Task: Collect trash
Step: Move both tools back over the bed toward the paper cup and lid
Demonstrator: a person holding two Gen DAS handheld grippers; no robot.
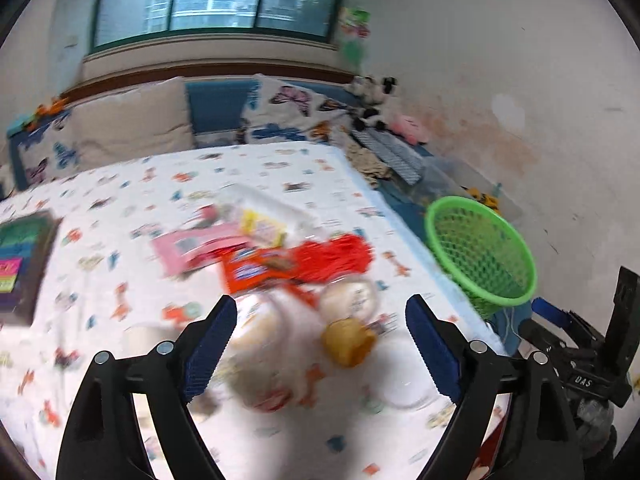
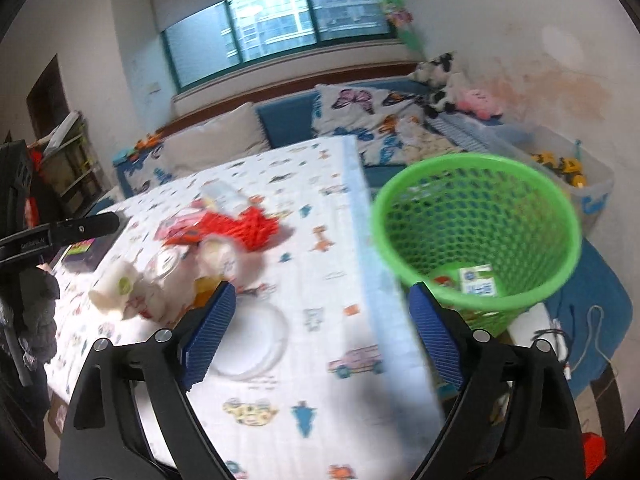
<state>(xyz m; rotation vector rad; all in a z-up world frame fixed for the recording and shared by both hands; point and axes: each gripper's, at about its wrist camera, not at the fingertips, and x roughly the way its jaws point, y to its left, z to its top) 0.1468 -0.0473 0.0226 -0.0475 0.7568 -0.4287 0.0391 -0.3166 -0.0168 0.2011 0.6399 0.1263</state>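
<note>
Left wrist: both grippers' jaws spread, empty; trash pile [image 1: 296, 280] lies just beyond left gripper [image 1: 320, 344].

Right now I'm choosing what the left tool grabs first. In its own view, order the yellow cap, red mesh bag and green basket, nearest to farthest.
1. Yellow cap, lying between the open left tool's fingers.
2. Red mesh bag, ahead on the table.
3. Green basket, off the table's right edge.

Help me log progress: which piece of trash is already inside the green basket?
The small white-and-blue carton on the bottom of the green basket. The red wrapper and the other trash lie on the table.
</note>
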